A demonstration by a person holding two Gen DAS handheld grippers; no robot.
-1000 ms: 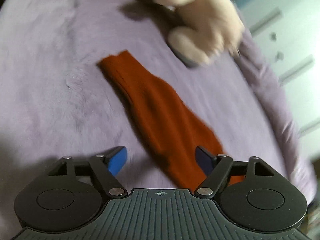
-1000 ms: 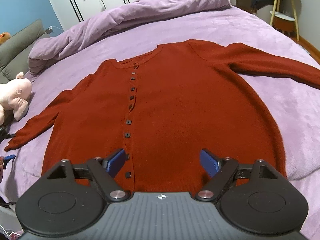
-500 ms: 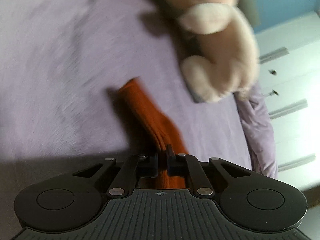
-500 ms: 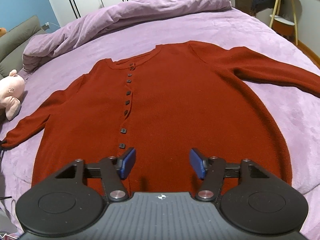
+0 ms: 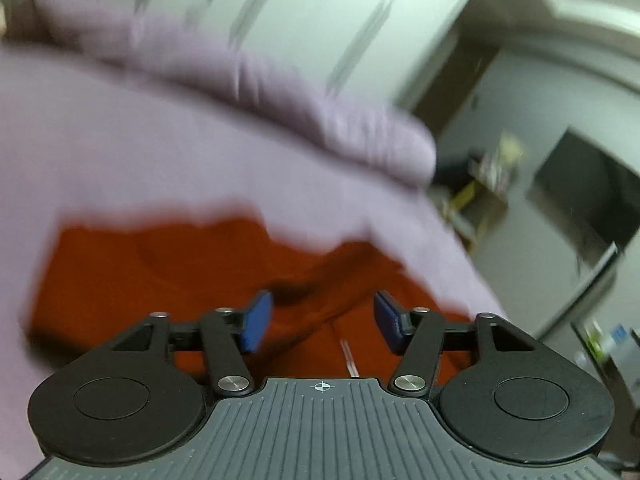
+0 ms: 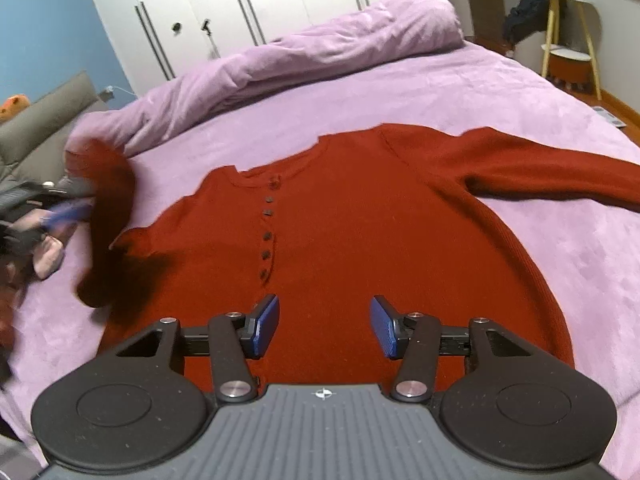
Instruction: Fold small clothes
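Note:
A rust-red buttoned cardigan [image 6: 360,232] lies flat on the purple bed, front up, its right sleeve [image 6: 540,168] stretched out to the right. Its left sleeve [image 6: 108,216] is raised in the air at the left, blurred, beside my left gripper [image 6: 68,212]. In the left wrist view my left gripper [image 5: 323,322] has its blue pads apart over blurred red fabric [image 5: 168,272]. My right gripper [image 6: 323,326] is open and empty, just above the cardigan's lower hem.
A rolled purple duvet [image 6: 300,60] lies across the far side of the bed. White wardrobe doors [image 6: 248,4] stand behind it. A pink plush toy [image 6: 48,256] is at the left edge. A small yellow-legged stand [image 6: 568,40] is at the far right.
My left gripper, shut on the left sleeve half a second ago, has swung up and across towards the cardigan's body and now has its pads apart. The right gripper has moved slightly forward.

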